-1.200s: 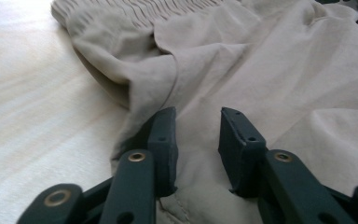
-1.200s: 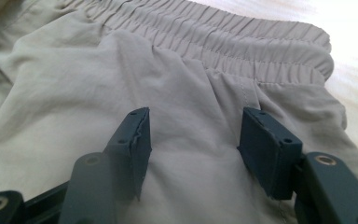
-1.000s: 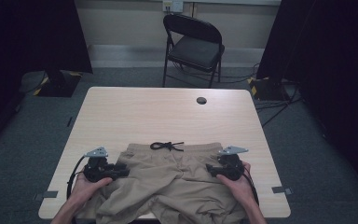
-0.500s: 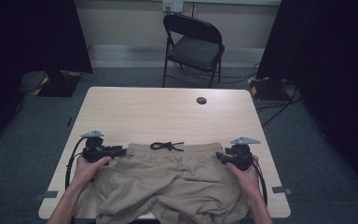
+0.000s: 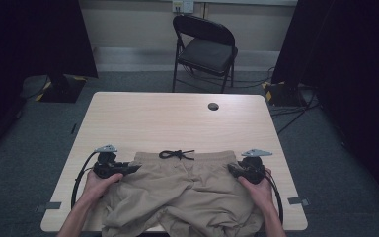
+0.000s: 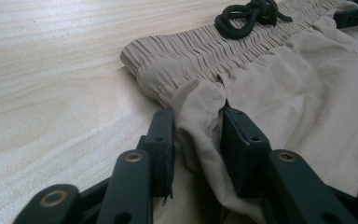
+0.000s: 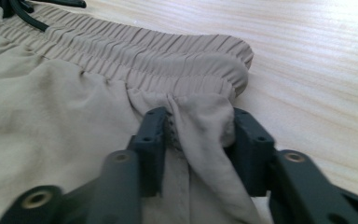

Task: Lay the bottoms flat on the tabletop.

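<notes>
My left gripper (image 6: 196, 140) and right gripper (image 7: 200, 144): jaws just closing, each pinching fold of tan shorts (image 5: 177, 192) below elastic waistband (image 6: 205, 46). Shorts lie flat at table's (image 5: 168, 118) near edge, black drawstring (image 5: 176, 154) between grippers.

From my seat I look down on a pale wood-grain bench (image 5: 177, 123) with a small dark round cap (image 5: 213, 106) set in its far side. Behind it stands a black folding chair (image 5: 205, 52) against a cream wall (image 5: 138, 22), where an outlet (image 5: 182, 6) sits above a lighter baseboard. The floor (image 5: 325, 163) is grey-blue carpet. Black curtains (image 5: 29, 39) hang left and right. Cables (image 5: 296, 111) run over the floor at right, by yellow-black tape (image 5: 276, 91). Light is even and dim.
</notes>
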Motion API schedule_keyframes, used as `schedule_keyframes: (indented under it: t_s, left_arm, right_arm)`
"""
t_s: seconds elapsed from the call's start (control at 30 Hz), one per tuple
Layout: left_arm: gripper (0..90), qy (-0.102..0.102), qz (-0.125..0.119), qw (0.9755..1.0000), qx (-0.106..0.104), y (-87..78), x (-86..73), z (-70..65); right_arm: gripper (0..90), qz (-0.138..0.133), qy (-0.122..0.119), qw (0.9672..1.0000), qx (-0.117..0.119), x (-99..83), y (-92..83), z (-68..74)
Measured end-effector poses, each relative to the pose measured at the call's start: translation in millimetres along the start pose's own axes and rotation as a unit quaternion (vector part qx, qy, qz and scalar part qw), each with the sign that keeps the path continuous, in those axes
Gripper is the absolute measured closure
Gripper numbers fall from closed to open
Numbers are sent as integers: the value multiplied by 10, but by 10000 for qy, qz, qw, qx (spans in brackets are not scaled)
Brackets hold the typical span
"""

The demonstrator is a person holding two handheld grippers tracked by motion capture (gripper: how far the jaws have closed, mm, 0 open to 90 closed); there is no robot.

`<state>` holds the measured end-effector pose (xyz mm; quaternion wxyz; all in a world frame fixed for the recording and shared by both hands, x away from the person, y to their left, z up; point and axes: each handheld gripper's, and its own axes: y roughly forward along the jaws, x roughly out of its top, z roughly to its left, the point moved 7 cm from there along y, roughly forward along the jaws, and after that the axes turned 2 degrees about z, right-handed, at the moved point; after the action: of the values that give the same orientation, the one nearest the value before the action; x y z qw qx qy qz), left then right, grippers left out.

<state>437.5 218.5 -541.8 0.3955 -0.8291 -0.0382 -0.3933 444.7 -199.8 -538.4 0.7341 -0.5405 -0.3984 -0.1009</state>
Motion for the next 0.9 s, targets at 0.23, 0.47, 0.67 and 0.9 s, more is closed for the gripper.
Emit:
schedule_keyframes:
  t_s: [0.23, 0.47, 0.67, 0.9]
  left_arm:
    - [794, -14, 82, 9998, -190, 29, -33, -35]
    - [880, -37, -50, 9997, -217, 8, -11, -37]
    - [882, -52, -369, 9990, -260, -89, 64, -63]
    - [884, 95, -822, 9963, -251, -320, 197, -138]
  right_arm:
    - [795, -118, 125, 9996, 240, -25, -18, 0]
    - [843, -276, 142, 9992, 253, 8, -49, 15]
    - [852, -557, 223, 9977, 306, 109, -134, 37]
    - [856, -935, 166, 9947, 392, 276, -323, 117]
